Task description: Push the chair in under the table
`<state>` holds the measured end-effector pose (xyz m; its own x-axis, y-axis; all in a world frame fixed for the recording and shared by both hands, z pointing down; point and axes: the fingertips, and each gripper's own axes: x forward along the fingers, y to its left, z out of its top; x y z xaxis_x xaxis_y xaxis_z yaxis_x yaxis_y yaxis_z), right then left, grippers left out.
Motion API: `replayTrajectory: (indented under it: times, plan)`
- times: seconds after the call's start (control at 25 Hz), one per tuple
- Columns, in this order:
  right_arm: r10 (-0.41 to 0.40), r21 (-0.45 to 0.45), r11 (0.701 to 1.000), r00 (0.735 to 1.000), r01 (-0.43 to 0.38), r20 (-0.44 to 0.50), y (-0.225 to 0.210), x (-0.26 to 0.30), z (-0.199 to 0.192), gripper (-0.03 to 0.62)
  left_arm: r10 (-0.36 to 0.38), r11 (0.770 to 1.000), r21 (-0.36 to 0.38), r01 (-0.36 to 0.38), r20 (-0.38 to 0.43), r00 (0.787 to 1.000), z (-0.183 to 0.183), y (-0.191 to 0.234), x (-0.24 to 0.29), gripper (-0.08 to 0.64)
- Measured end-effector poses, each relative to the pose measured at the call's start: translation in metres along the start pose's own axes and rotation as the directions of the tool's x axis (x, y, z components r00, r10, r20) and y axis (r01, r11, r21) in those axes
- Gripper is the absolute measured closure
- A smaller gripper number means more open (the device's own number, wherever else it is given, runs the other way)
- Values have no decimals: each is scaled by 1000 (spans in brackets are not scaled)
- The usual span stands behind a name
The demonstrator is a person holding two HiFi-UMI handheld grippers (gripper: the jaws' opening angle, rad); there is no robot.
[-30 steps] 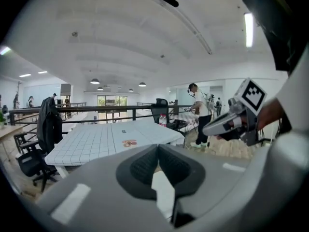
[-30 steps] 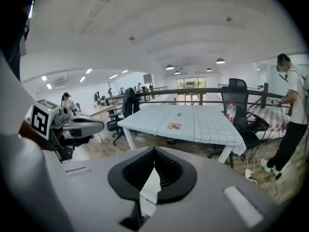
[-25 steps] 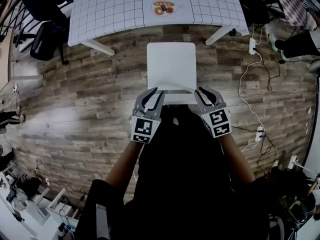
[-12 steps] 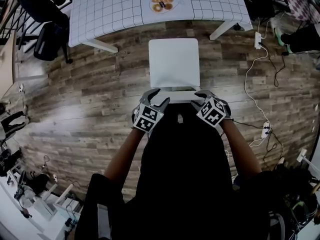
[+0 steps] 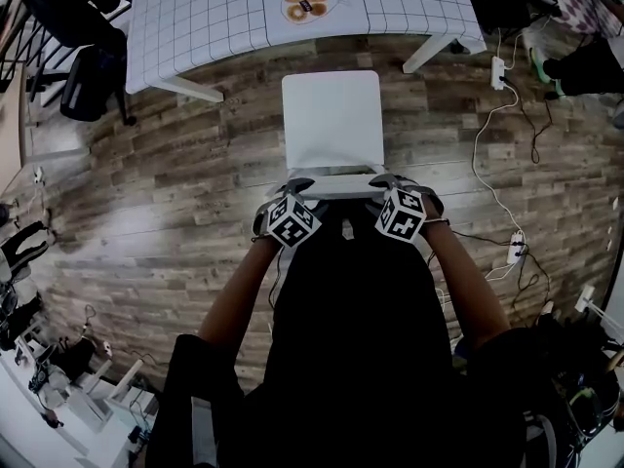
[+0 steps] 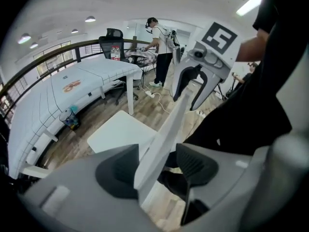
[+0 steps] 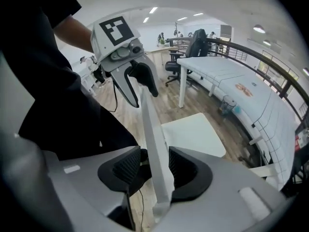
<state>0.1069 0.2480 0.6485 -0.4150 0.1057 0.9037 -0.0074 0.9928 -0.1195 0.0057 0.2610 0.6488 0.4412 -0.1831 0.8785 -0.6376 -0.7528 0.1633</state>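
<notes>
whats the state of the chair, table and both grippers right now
white square-seated chair, pulled out, seat not under the table
white grid-lined table, upright, chair in front of it
left gripper, open, jaws just been opening, chair backrest between them
right gripper, open, jaws just been opening, chair backrest between them

This is an open-plan office or lab. Beyond the fingers (image 6: pixel 193 166) stand a long worktop (image 6: pixel 96 69) under gridded cloth, swivel chairs (image 6: pixel 112 36) and a railing (image 6: pixel 53 54). Strip lights (image 7: pixel 153 9) hang overhead, and power strips (image 5: pixel 497 71) and cables (image 5: pixel 483 149) lie on the plank floor (image 5: pixel 146 222) right of the fingers.
</notes>
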Motion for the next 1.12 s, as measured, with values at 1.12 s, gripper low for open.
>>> replayTrajectory:
  times: [1.12]
  plan:
    - [-63, -268, 964, 964, -8, -257, 3, 74, -2, 439, 13, 936, 345, 69, -230, 973, -15, -6, 46, 342]
